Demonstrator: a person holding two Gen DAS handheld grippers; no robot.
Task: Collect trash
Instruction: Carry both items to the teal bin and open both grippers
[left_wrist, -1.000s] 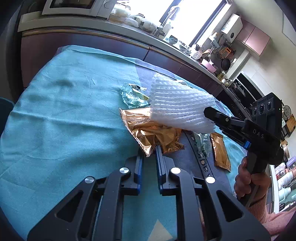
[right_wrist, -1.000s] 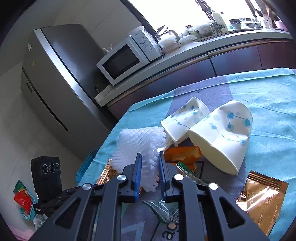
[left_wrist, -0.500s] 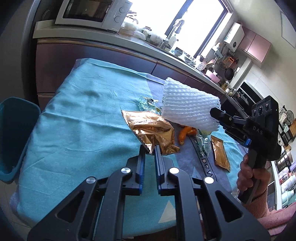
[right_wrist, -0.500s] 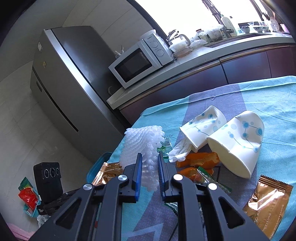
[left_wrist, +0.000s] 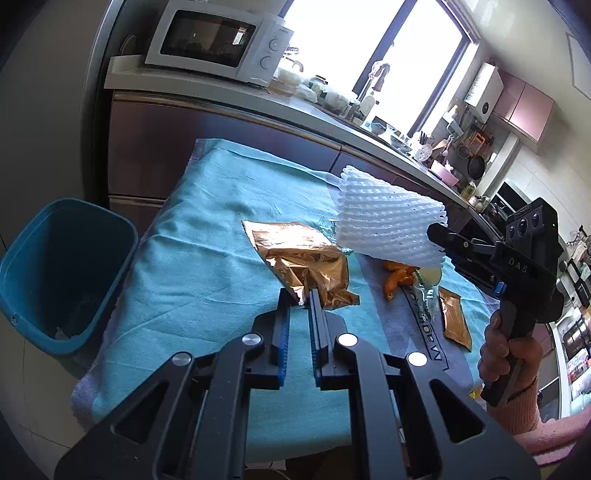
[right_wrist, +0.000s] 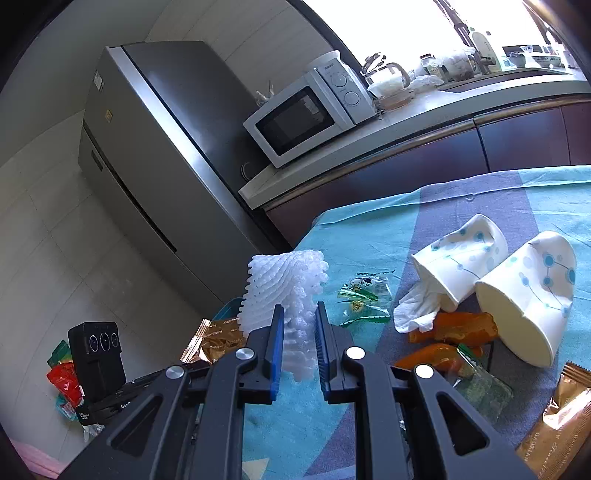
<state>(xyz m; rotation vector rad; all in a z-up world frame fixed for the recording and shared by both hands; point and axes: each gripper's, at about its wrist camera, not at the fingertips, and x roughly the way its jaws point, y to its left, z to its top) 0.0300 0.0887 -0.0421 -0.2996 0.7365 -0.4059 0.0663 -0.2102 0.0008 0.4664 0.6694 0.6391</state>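
Both grippers risen since earlier frame. Left view: left gripper (left_wrist: 300, 301), jaws clamped on gold wrapper (left_wrist: 306, 264) above bench (left_wrist: 192, 258); bin (left_wrist: 62, 273) left. Right view: right gripper (right_wrist: 299, 325), jaws pinching foam net (right_wrist: 288, 291), lifted.

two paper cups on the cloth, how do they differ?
The nearer paper cup is wider and keeps a round open mouth; the farther paper cup is squashed flatter. The farther cup has a crumpled white tissue spilling from its mouth; the nearer cup's mouth looks empty. The nearer cup's blue dots look larger and bolder. Both are white with blue dot-and-line print, lying on their sides, mouths facing the camera.
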